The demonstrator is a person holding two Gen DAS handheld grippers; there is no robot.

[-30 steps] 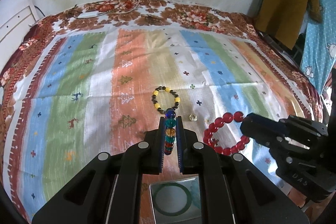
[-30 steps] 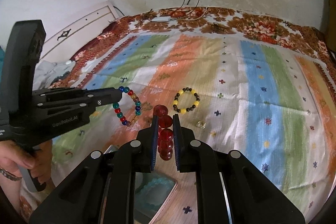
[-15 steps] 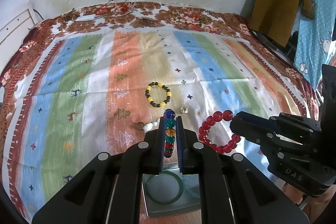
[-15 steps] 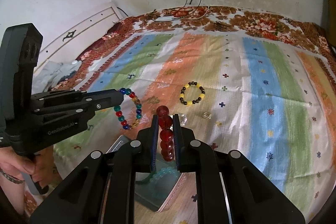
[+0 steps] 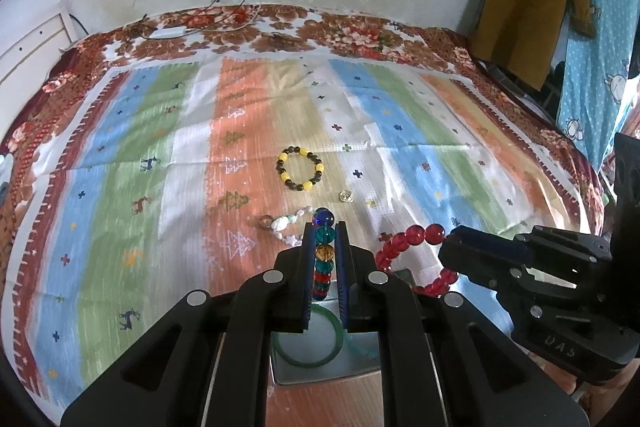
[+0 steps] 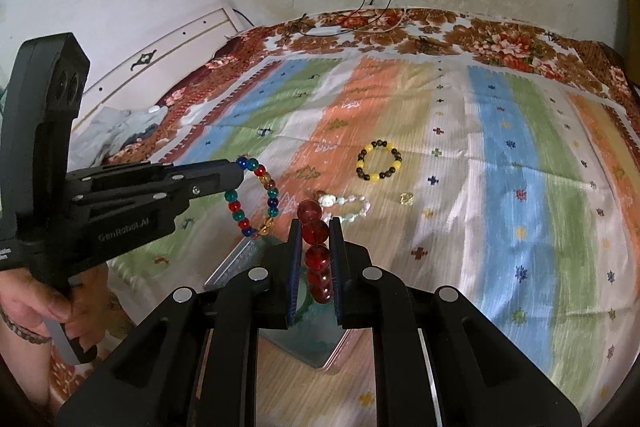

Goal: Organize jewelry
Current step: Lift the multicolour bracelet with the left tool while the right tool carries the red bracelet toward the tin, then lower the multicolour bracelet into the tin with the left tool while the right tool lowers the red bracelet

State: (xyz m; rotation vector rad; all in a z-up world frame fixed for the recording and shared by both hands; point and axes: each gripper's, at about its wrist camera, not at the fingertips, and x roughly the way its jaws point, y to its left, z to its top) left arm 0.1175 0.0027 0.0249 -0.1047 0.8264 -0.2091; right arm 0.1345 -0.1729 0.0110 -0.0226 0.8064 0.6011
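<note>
Bracelets are what I'm carrying: my left gripper (image 5: 324,247) is closed on the multicoloured bead bracelet (image 6: 256,197), my right gripper (image 6: 315,251) clamped on the red bead bracelet (image 5: 408,259), both hanging above the metal tin (image 5: 320,375) near me. I judge them light but slick, glass-like beads on a floppy string, so pinching across a bead or two suits. Farther off, the yellow-and-black bracelet (image 5: 300,167), pale bead strand (image 5: 286,227) and small ring (image 5: 345,195) lie on the striped bedspread (image 5: 120,187).
</note>
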